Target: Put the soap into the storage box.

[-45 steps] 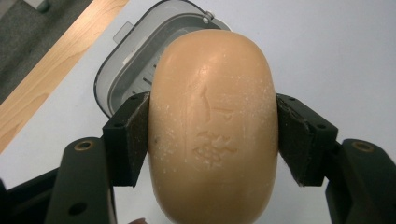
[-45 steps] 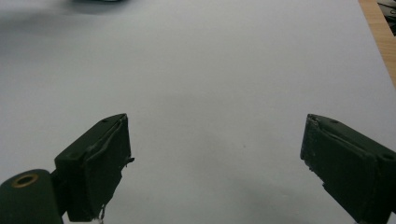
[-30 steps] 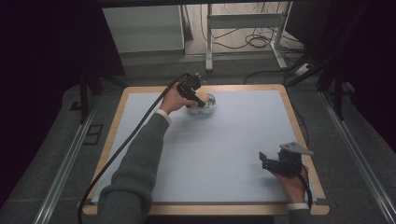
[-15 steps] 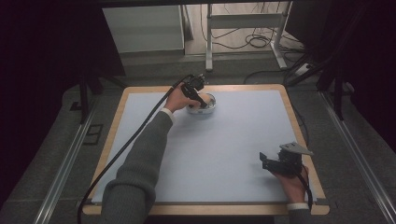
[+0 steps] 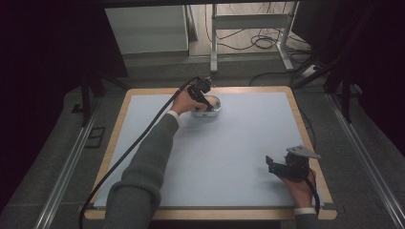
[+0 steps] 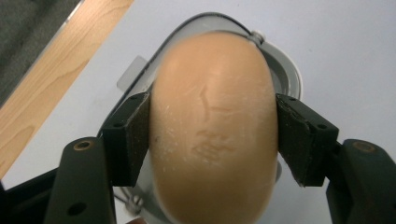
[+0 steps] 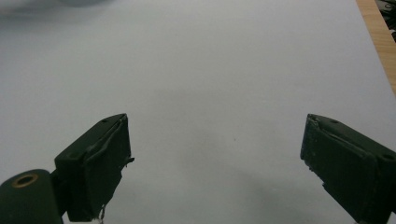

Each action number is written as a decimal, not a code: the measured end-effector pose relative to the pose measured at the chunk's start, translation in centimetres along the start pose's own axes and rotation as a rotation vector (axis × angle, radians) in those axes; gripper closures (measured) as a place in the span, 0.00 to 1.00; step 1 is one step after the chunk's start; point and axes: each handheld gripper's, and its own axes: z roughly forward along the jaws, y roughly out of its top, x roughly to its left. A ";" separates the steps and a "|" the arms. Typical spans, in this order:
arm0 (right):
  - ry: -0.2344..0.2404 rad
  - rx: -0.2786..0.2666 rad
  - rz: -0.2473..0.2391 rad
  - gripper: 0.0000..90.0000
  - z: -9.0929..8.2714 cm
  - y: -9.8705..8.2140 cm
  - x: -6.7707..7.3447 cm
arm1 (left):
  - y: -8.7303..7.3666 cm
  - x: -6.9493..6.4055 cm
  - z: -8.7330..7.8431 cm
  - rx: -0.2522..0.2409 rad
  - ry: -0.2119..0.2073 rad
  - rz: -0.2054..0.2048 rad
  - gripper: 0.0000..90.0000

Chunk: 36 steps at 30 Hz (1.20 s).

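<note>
My left gripper (image 5: 207,101) reaches over a small white-grey dish (image 5: 210,113) at the far middle of the table. In the left gripper view its pads (image 6: 133,133) press both sides of a tan, smooth oval lump (image 6: 212,107), which sits over the dish's rim (image 6: 286,70). The left gripper (image 6: 212,128) is shut on the lump, and its jaws have just eased open slightly with the lump still between them. My right gripper (image 5: 271,164) rests at the near right of the table. In its own view the right gripper (image 7: 215,154) stands open over bare surface with nothing between its pads.
The pale blue mat (image 5: 229,152) covers a wooden-edged table (image 5: 300,124). A black cable (image 5: 138,138) trails from the left gripper across the near left. Metal rails (image 5: 62,176) run along both sides, and a desk frame (image 5: 248,21) with floor cables stands beyond.
The left gripper has sunk a little toward the dish and shifted slightly right. The right gripper has not moved.
</note>
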 end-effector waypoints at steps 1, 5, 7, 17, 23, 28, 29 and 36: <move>-0.001 0.001 -0.001 0.09 0.0 0.0 0.0 | 0.0 -0.1 -0.1 -0.006 -0.003 -0.001 0.36; -0.001 0.002 0.001 0.09 0.0 -0.1 -0.1 | 0.0 -0.4 -0.5 0.008 -0.003 0.012 0.34; -0.001 0.002 -0.001 0.09 0.0 -0.1 0.0 | -0.2 -0.6 -0.8 0.006 0.001 0.019 0.33; 0.001 0.001 0.002 0.09 -0.1 0.0 0.2 | -2.2 -1.8 -3.9 -0.080 -0.027 -0.013 0.29; 0.004 0.001 -0.004 0.09 -0.1 0.0 0.2 | -4.4 -2.7 -5.7 -0.108 -0.022 -0.027 0.26; 0.005 -0.007 -0.005 0.09 -0.3 0.1 0.3 | -6.8 -3.7 -6.9 -0.128 -0.006 -0.026 0.25; 0.006 -0.008 -0.005 0.09 -0.3 0.1 0.3 | -7.2 -3.9 -7.1 -0.129 -0.005 -0.028 0.25; 0.009 -0.006 -0.010 0.09 -0.3 0.1 0.3 | -11.0 -5.1 -8.2 -0.195 -0.004 -0.065 0.24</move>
